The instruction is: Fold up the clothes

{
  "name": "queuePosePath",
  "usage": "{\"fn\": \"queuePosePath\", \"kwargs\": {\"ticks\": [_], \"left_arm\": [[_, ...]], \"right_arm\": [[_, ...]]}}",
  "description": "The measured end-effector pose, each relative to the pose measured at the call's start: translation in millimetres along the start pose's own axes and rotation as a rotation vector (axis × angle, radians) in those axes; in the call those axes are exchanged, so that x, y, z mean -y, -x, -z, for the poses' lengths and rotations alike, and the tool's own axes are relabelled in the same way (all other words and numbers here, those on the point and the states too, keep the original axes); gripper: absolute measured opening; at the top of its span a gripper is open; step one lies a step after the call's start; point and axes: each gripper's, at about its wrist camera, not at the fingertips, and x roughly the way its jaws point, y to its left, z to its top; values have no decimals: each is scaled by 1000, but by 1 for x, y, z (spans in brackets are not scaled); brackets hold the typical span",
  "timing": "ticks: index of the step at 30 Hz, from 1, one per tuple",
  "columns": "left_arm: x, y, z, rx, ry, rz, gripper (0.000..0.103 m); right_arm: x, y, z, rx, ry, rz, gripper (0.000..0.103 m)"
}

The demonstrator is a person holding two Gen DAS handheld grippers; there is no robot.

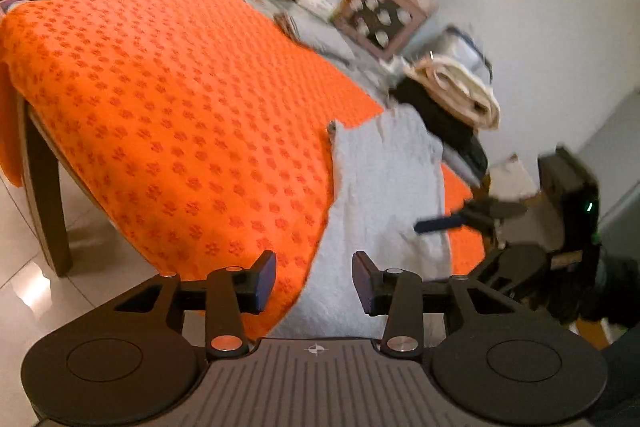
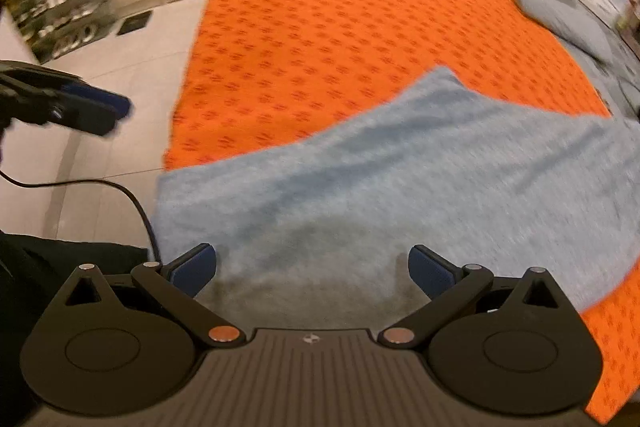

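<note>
While lying flat on the orange cloth (image 2: 360,27) over the desk (image 1: 44,163), grey garment (image 2: 400,179) near the close edge, partly folded. Left gripper (image 1: 314,279) with jaws spread, pinching nothing. Right gripper (image 2: 312,267) with jaws spread wide above the garment, holding nothing. Folded clothes pile (image 1: 460,95) at the far side.

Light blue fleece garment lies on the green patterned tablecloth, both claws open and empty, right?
Not quite: the patterned tablecloth is orange, not green, as the right wrist view shows. The rest holds: the light blue fleece garment lies on it, and the left claw and right claw are open and empty.
</note>
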Motion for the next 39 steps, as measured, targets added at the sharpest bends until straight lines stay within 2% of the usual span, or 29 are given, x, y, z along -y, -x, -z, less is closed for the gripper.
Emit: {"fn": "queuePosePath", "kwargs": {"ticks": [4,6,8,11,17,19,22,24,26,33,35,37,39], "left_arm": [[4,-22,3,-35,-33,-4,42],[7,-30,2,-44,-49,-5,37],[12,-40,1,-60,-70,-29,27],[15,-54,-2,-82,-85,-51,19],[18,-64,-5,-94,-111,-44,15],[18,-64,-5,-92,-118,-54,4],[20,-56,-6,-69,-101,-21,4],[25,-51,-6,-69,-110,8,4],[28,-51,-5,-80,-107,37,4],[26,-55,-8,-98,-58,125,4],[23,-59,-7,-116,-42,147,4],[22,-63,-7,-128,-34,161,4],[22,-64,-6,-129,-36,168,4]], "right_arm": [[-3,-16,1,-45,51,23,103],[0,-19,4,-45,54,12,103],[2,-20,5,-37,52,-1,103],[2,-20,6,-32,60,-5,103],[3,-17,11,-10,62,-9,103],[3,-18,11,-9,63,-9,103],[2,-17,7,-27,64,-4,103],[-4,-11,3,-3,89,1,103],[-12,-4,-2,39,139,-9,103],[-34,-16,-10,21,342,-77,103],[-32,-24,-10,-14,340,-102,103],[-20,-26,-13,-27,269,-145,102],[-2,-17,-15,-23,166,-173,95]]}}
